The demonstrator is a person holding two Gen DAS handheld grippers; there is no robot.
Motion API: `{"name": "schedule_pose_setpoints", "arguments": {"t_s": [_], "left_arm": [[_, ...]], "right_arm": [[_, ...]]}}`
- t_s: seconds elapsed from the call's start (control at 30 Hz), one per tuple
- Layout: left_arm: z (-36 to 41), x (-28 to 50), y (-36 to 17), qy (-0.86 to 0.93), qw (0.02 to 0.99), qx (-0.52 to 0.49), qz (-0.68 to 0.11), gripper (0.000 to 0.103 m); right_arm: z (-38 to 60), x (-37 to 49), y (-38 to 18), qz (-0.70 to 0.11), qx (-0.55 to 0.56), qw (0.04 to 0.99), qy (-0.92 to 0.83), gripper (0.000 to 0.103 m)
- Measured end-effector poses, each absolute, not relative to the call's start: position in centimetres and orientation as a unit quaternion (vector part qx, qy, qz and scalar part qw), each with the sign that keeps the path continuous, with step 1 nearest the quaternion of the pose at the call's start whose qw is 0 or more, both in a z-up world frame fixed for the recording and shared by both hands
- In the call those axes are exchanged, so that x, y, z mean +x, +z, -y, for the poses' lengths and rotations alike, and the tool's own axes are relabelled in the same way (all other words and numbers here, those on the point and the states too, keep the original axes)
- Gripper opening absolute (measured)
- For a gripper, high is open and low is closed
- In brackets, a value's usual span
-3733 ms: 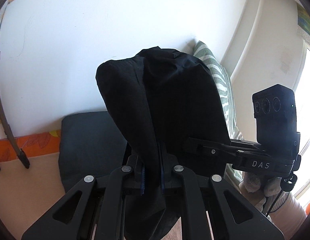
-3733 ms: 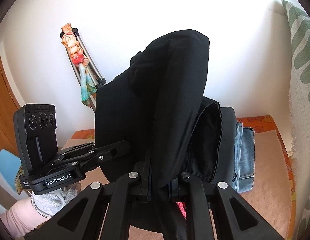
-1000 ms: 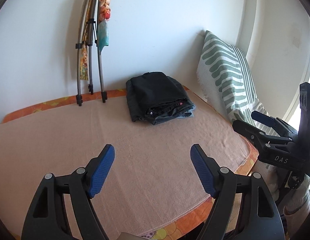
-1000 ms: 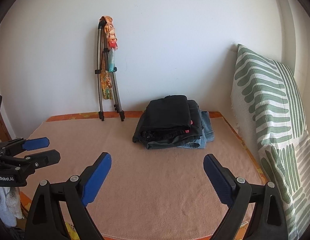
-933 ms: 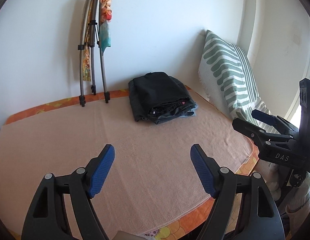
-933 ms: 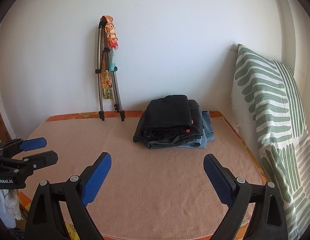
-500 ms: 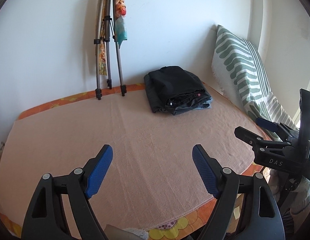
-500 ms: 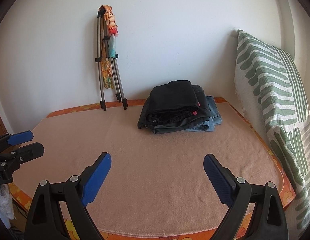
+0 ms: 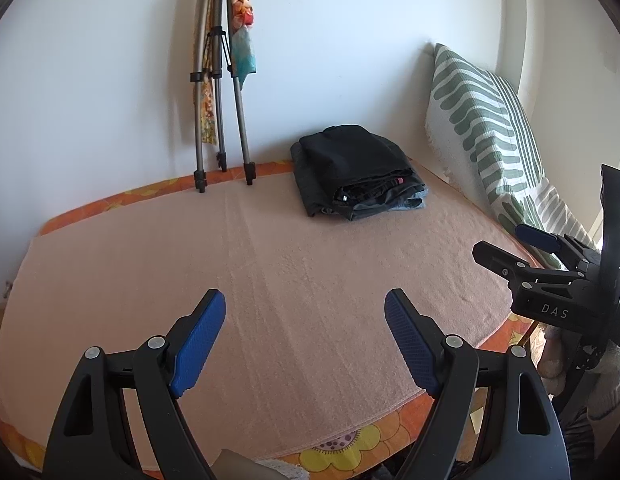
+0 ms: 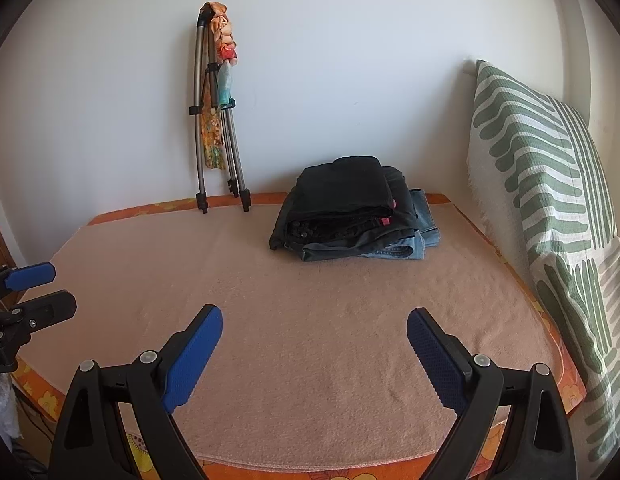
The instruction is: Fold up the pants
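Toward the back of the peach towel, close to the white wall, the left wrist view shows the black pants folded into a compact packet on top of a stack. Its long axis runs from the wall toward the camera, slanting a little to the right, and the layered open edges face the near-right side. Beneath it lie dark grey pants and, lowest, blue jeans peeking out at the right corner. The left gripper hovers over the near part of the towel with its 2 blue pads spread wide; nothing sits between them and they touch nothing. The right gripper enters at the right edge, its fingers apart and empty. A folded tripod with colourful cloth leans on the wall, and a green-striped pillow stands at the right.

From the right wrist view, the same black pants crown the stack near the wall, well apart from both tools, long axis again wall-to-camera with the fold edges facing forward. The right gripper hangs above the towel, jaws wide and bare. The left gripper shows at the left edge, also parted and holding nothing. No container appears in either view.
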State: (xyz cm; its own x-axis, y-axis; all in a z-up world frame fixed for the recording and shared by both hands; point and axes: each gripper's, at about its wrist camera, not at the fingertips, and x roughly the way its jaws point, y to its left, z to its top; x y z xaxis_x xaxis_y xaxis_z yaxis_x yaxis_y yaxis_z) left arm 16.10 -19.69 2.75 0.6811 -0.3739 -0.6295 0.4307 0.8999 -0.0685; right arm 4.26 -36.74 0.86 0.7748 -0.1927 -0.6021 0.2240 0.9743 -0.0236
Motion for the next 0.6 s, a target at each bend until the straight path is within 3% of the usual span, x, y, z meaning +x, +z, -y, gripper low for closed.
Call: {"name": "schedule_pose_setpoints", "arguments": {"t_s": [0.6], "left_arm": [[19.52, 15.83, 2.88, -0.214, 0.919, 0.042, -0.328, 0.082]], "right_arm": [[36.83, 4.43, 0.43, -0.324, 0.032, 0.939, -0.109, 0.095]]}}
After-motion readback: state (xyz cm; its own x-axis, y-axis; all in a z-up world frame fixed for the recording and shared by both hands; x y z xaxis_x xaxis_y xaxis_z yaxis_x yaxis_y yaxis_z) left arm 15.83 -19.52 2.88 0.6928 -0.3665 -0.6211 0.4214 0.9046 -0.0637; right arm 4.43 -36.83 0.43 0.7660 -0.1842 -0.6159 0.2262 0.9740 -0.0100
